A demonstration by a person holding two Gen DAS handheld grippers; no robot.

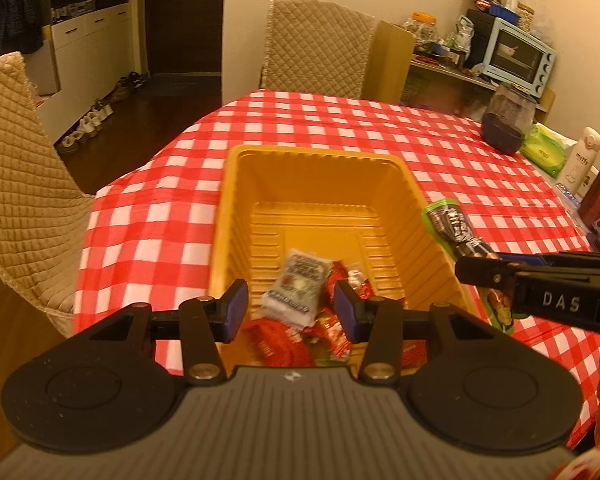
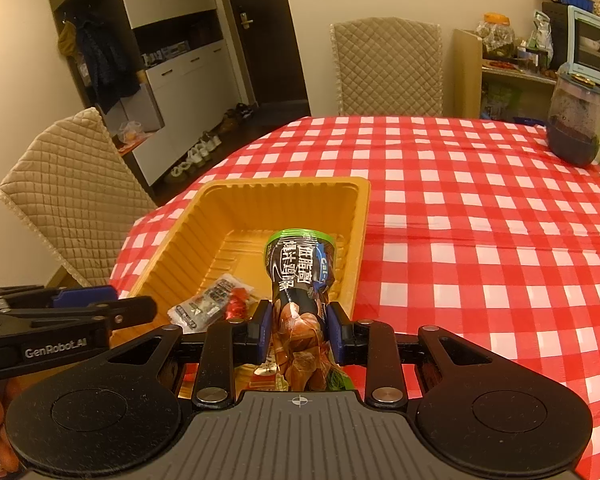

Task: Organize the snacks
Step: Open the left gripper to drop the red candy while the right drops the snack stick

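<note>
A yellow plastic tray [image 1: 236,208] [image 2: 180,240] stands on the red-checked table. In it lie a white snack packet [image 1: 296,288] [image 2: 204,304] and several red packets [image 1: 332,320]. My left gripper [image 1: 288,308] is open and empty above the tray's near end. My right gripper [image 2: 298,328] is shut on a green and black snack pouch [image 2: 300,276], held over the tray's right side; the pouch [image 1: 448,224] and the right gripper [image 1: 480,268] also show in the left wrist view.
A dark jar [image 1: 506,124] [image 2: 576,128], a green tissue pack [image 1: 544,152] and a white bottle [image 1: 580,160] stand at the table's far right. Quilted chairs [image 1: 16,184] [image 2: 388,68] flank the table. A shelf with a blue oven [image 1: 516,56] stands behind.
</note>
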